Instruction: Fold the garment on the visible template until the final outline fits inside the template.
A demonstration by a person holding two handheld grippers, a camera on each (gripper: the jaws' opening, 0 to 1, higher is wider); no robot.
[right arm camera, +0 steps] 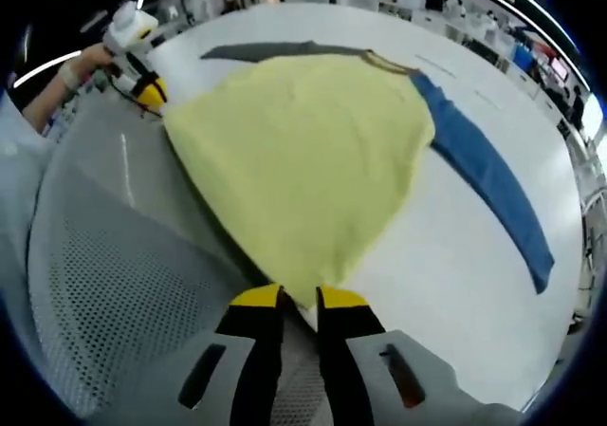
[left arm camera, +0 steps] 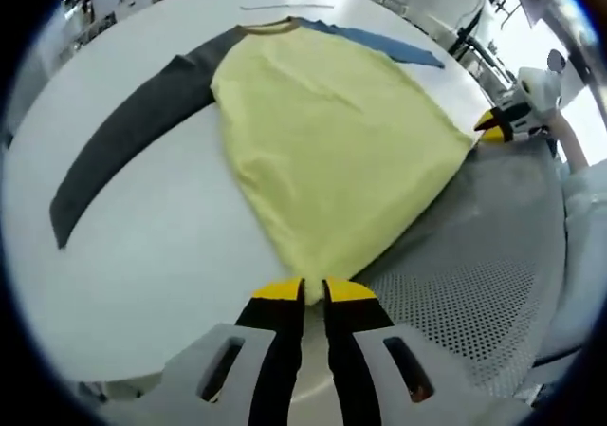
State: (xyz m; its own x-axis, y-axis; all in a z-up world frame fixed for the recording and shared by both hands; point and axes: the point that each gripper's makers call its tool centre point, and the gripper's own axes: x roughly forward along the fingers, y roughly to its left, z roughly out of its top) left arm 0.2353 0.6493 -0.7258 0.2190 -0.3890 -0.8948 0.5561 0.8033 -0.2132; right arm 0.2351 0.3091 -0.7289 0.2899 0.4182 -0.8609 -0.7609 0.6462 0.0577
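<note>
Garment (left arm camera: 332, 141) hem corners pinched by both tools, flat on table (left arm camera: 142, 255).

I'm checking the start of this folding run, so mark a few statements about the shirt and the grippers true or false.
1. The shirt has a yellow body. True.
2. Both sleeves are the same colour. False: one sleeve is dark grey, the other sleeve blue.
3. The left gripper is at the shirt's hem corner. True.
4. The right gripper hovers over the collar. False: it is at the hem, at the other corner.
5. The shirt lies folded in half. False: body and sleeves lie spread out on the white table.
</note>
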